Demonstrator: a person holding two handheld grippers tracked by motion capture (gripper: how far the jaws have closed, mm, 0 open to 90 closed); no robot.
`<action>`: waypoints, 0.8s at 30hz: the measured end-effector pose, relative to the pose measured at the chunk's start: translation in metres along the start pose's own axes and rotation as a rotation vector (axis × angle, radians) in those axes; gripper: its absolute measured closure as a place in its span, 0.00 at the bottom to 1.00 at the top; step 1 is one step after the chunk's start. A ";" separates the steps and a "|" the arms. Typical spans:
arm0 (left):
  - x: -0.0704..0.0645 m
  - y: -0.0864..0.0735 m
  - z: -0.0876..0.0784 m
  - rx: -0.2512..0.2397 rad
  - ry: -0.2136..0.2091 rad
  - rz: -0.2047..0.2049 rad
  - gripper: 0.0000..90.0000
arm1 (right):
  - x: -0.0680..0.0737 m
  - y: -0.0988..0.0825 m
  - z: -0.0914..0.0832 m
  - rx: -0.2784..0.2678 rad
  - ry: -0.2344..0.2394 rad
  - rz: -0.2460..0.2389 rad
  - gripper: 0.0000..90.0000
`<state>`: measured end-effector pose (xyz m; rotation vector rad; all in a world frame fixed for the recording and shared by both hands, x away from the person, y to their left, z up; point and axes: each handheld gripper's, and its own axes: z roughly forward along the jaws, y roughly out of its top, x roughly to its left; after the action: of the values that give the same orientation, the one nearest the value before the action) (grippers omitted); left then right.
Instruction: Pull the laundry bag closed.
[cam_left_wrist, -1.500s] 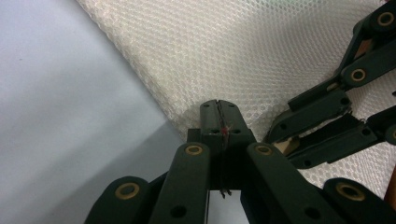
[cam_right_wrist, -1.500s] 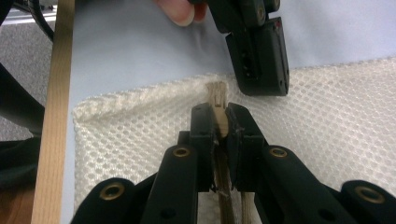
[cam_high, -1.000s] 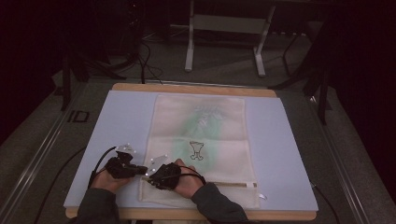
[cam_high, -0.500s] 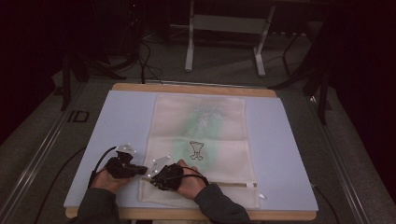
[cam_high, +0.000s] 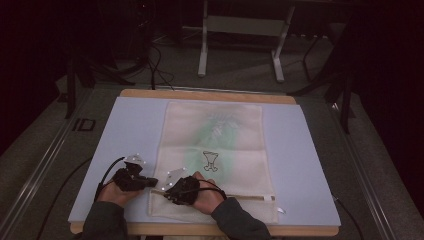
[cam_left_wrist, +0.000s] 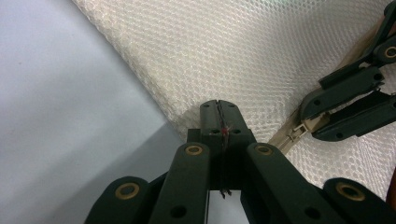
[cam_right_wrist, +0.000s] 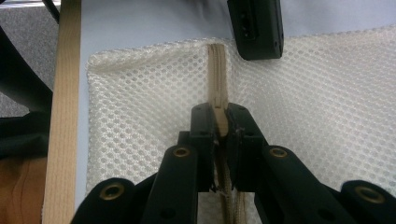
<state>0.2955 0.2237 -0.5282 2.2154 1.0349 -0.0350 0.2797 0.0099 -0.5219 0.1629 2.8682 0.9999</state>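
A cream mesh bag (cam_high: 235, 170) lies flat on the blue mat, with a green garment (cam_high: 220, 132) inside and a zipper (cam_high: 250, 197) along its near edge. My left gripper (cam_high: 152, 183) is shut on the bag's left edge (cam_left_wrist: 196, 100), by the end of the zipper, its jaws (cam_left_wrist: 219, 116) pressed together on the mesh. Just to its right, my right gripper (cam_high: 163, 190) is shut on the tan zipper pull (cam_right_wrist: 220, 122). In the left gripper view the right gripper (cam_left_wrist: 306, 122) clamps the pull (cam_left_wrist: 299, 133). One left jaw (cam_right_wrist: 256, 28) shows at the top of the right gripper view.
The blue mat (cam_high: 127, 130) covers a wooden table whose edge (cam_high: 210, 94) shows at the back and along the near side (cam_right_wrist: 63, 116). A small white tag (cam_high: 281, 210) lies at the bag's near right corner. Stand legs and cables are on the floor beyond.
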 end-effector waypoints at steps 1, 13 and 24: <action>0.000 0.000 0.000 0.000 0.000 0.000 1.00 | 0.000 0.000 0.000 0.001 0.000 -0.001 0.92; 0.000 0.000 0.000 0.001 0.001 0.001 1.00 | 0.003 -0.001 -0.004 0.011 -0.005 -0.009 0.92; 0.000 0.000 0.000 -0.001 -0.001 -0.001 1.00 | 0.004 -0.003 -0.007 0.016 -0.010 -0.012 0.92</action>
<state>0.2956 0.2238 -0.5283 2.2136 1.0356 -0.0366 0.2744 0.0038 -0.5191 0.1504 2.8656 0.9717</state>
